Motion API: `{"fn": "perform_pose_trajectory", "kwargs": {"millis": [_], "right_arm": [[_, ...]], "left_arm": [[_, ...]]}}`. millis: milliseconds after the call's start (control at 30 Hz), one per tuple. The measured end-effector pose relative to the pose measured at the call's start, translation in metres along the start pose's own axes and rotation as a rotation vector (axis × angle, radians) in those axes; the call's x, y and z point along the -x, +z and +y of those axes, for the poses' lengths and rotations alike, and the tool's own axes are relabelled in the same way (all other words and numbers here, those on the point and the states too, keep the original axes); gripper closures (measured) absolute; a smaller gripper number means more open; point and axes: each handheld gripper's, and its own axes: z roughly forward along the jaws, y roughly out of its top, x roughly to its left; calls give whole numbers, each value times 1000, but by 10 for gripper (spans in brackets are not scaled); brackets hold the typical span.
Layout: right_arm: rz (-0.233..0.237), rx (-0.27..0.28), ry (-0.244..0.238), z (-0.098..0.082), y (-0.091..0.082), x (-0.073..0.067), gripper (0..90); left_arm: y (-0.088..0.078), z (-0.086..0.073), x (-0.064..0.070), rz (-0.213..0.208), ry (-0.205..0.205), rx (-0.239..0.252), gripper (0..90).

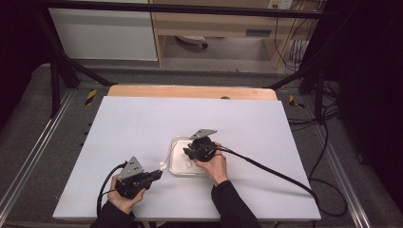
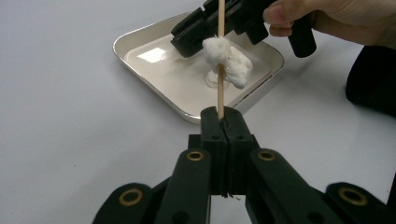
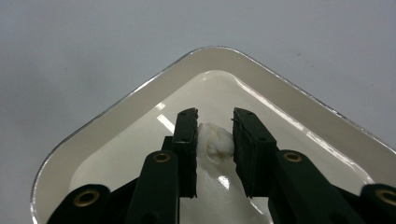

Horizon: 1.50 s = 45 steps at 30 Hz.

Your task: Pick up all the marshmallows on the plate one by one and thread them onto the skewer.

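Observation:
My left gripper [image 2: 223, 116] is shut on a thin wooden skewer [image 2: 220, 93] that stands upright and carries white soft lumps [image 2: 229, 58] partway up. It sits at the table's front left [image 1: 159, 173], just short of a shallow white square tray [image 1: 173, 161]. My right gripper [image 3: 215, 126] reaches down into that tray [image 3: 116, 107]. A small white lump [image 3: 215, 140] fills the gap between its jaws and touches both pads. In the left gripper view the right gripper [image 2: 187, 39] hovers over the tray [image 2: 140, 35] behind the skewer.
The tray lies near the middle of a white tabletop [image 1: 142, 123], with a wooden strip [image 1: 190, 91] along the far edge. Black cables [image 1: 275, 173] trail from both grippers across the table. A dark frame and floor surround the table.

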Motion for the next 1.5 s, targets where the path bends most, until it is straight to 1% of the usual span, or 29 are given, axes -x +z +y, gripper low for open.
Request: {"fn": "perform_pose_trajectory", "kwargs": {"millis": [133, 167, 233, 300, 367, 433, 567, 667, 767, 867, 967, 1033, 1133, 1233, 1500], "right_arm": [[21, 14, -1, 4, -8, -1, 738], [24, 13, -7, 4, -10, -1, 742], [27, 6, -4, 5, -11, -1, 747], [23, -15, -5, 3, -8, 0, 748], [15, -39, -19, 0, -4, 1, 744], [18, -52, -22, -3, -1, 1, 735], [19, -44, -26, -4, 3, 1, 675], [13, -61, -41, -6, 5, 1, 657], [10, -57, -50, -7, 4, 0, 684], [15, -61, -34, -7, 3, 0, 733], [26, -52, -20, -8, 2, 1, 756], [24, -45, -16, -8, 0, 2, 764], [33, -26, -8, -6, -7, 4, 768], [51, 13, -6, -1, -20, 5, 770], [156, 156, 5, 14, -72, 2, 767]], "left_arm": [[1, 0, 0, -2, 1, -2, 885], [1, 0, 1, -3, 2, -3, 885], [1, 0, 1, -2, 2, -3, 885], [1, 0, 1, -3, 4, -4, 885], [1, 0, 1, -3, 3, -3, 885], [1, 0, 1, -4, 4, -4, 885], [1, 0, 1, -4, 3, -3, 885], [1, 0, 1, -5, 3, -2, 885], [1, 0, 1, -4, 5, -5, 885], [1, 0, 2, -5, 5, -5, 885], [1, 0, 2, -6, 6, -6, 885], [1, 0, 1, -7, 5, -4, 885], [1, 0, 1, -7, 4, -3, 885], [1, 0, 2, -11, 5, 0, 885], [3, 1, 7, -28, 22, 3, 885]]}}
